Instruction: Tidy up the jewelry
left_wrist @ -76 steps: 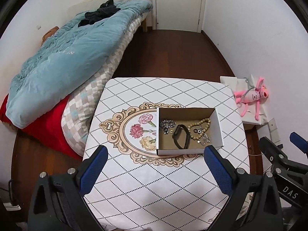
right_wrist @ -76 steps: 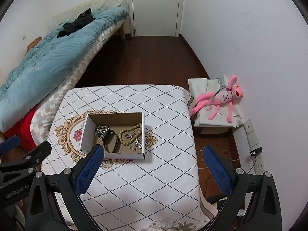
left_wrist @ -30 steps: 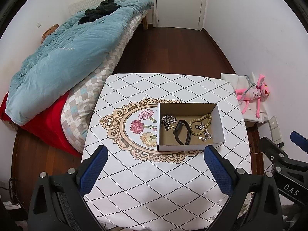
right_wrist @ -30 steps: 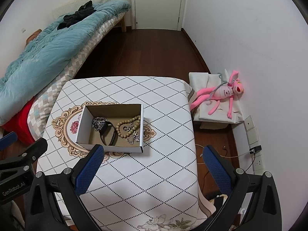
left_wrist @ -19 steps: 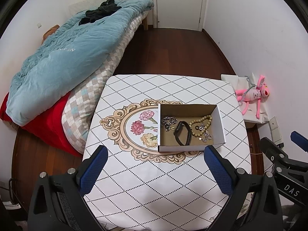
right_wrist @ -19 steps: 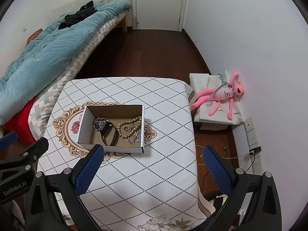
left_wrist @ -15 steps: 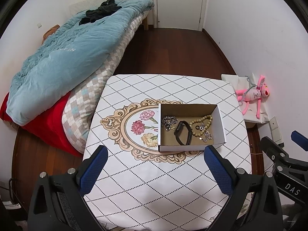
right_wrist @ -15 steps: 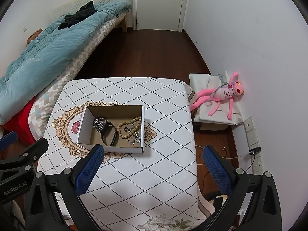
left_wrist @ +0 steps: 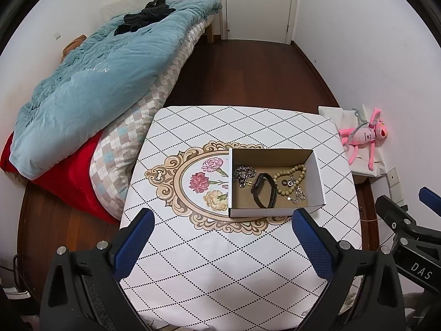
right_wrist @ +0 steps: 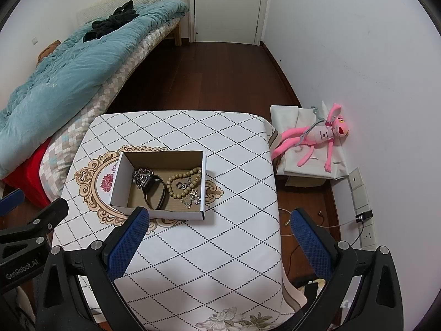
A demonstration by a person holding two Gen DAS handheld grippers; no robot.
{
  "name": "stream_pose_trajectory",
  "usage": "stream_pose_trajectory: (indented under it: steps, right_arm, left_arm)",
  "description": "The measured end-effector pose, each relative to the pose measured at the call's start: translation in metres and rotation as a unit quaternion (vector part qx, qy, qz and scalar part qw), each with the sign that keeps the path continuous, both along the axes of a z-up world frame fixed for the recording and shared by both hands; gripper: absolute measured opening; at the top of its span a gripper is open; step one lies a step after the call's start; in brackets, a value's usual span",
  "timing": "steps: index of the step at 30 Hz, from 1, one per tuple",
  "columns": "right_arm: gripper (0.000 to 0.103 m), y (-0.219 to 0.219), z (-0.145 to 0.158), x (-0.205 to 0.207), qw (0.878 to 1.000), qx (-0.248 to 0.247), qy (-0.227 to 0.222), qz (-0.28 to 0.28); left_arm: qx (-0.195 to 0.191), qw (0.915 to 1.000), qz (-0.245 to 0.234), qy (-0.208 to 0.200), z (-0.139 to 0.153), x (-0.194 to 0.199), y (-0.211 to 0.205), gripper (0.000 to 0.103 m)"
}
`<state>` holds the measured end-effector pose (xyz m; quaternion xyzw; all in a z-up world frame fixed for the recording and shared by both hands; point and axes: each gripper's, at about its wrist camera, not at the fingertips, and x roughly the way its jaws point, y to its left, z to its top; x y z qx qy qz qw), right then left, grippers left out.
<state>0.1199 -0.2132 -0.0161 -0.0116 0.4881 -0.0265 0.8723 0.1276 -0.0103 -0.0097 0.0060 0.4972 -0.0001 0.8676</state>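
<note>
While both tools are held high above the table (left_wrist: 193, 262), nothing is gripped by either. At the upper left of the left wrist frame a bed is seen, covered by a blue duvet (left_wrist: 91, 82) with dark clothing (left_wrist: 143, 18) piled on it. At the lower edge of that frame the left gripper (left_wrist: 220, 245) is shown with its blue-padded fingers (left_wrist: 135, 242) spread wide and empty. Right of centre, a white cardboard box (left_wrist: 317, 176) is set on the diamond-patterned tablecloth, partly over the floral medallion (left_wrist: 204, 184). Inside the box, a silver chain (left_wrist: 242, 173) is laid at the left, a black band (left_wrist: 263, 190) in the middle, and a wooden bead bracelet (left_wrist: 292, 176) with small metal pieces at the right. At the right edge a pink plush toy (left_wrist: 363, 138) is propped against the wall.

In the right wrist frame the box is found left of centre, and the right gripper (right_wrist: 217, 242) at the bottom is likewise spread apart and empty, well short of the box.
</note>
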Motion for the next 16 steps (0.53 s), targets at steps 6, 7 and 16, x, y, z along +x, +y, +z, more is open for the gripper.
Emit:
stream_pose_trajectory:
  steps: [6, 7, 16]
  right_arm:
    - [0.103, -0.0016, -0.0007, 0.0004, 1.000, 0.002, 0.004, 0.002]
    - [0.103, -0.0017, -0.0007, 0.0004, 1.000, 0.003, 0.005, 0.002]
    - [0.103, -0.0020, -0.0008, 0.0003, 1.000, 0.001, 0.004, 0.003]
  left_arm:
    - [0.000, 1.0000, 0.000, 0.000, 0.0000, -0.0003, -0.0002, 0.102]
    - [-0.001, 1.0000, 0.000, 0.000, 0.0004, -0.0002, -0.0001, 0.102]
    - [-0.006, 1.0000, -0.001, -0.003, -0.0012, 0.0003, 0.0015, 0.102]
